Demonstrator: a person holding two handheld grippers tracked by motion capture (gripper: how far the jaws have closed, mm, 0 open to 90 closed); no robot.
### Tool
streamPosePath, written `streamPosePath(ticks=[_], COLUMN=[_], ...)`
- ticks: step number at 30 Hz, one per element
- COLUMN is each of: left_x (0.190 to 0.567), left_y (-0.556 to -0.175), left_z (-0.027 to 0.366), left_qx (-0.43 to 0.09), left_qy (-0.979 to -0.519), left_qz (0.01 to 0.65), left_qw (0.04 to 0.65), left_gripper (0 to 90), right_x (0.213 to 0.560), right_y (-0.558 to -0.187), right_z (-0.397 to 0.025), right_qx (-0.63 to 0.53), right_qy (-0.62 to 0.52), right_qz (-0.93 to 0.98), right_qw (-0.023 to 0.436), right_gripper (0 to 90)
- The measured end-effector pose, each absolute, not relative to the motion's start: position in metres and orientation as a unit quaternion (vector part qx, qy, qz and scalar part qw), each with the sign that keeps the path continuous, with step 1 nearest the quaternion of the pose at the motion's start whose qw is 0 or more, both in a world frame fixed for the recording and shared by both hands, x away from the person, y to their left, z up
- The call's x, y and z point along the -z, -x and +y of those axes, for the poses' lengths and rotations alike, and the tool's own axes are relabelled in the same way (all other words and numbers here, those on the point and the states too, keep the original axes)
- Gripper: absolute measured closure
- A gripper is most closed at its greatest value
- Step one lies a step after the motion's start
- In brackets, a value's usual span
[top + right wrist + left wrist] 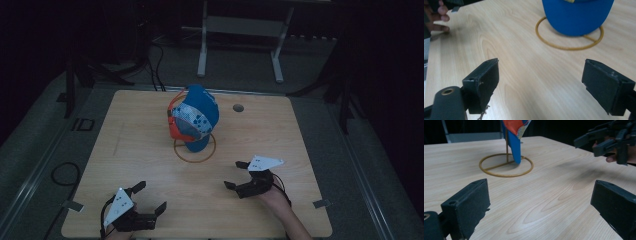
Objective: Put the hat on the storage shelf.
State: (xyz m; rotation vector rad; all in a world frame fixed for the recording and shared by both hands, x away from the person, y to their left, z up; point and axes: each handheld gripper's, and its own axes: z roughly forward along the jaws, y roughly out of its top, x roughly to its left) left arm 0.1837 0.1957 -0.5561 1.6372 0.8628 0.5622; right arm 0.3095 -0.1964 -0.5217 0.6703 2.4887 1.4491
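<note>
Both pairs of jaws stand wide apart, grasping nothing. The left gripper (149, 197) sits at the near left edge of the wooden counter (280, 130), the right gripper (236, 174) near the right, well apart from each other. Beyond them, mid-counter, a blue and orange cap (195, 117) hangs on a wire stand (194, 155) with a ring base.

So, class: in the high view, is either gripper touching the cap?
No: both the left gripper and right gripper sit apart from the cap.
</note>
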Motion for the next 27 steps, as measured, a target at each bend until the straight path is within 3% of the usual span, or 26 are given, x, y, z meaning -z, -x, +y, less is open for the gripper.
streamPosePath(ticks=[27], left_x=[0.557], left_y=[-0.183], left_z=[0.194], left_qx=[-0.231], left_qy=[-0.701], left_qz=[0.367], left_qw=[0.567], left_gripper=[4.8], right_x=[0.55], right_y=[-0.287], right_z=[-0.234], right_qx=[-0.488], right_qy=[-0.241], right_qz=[0.833], right_qw=[0.105], right_gripper=[14.2])
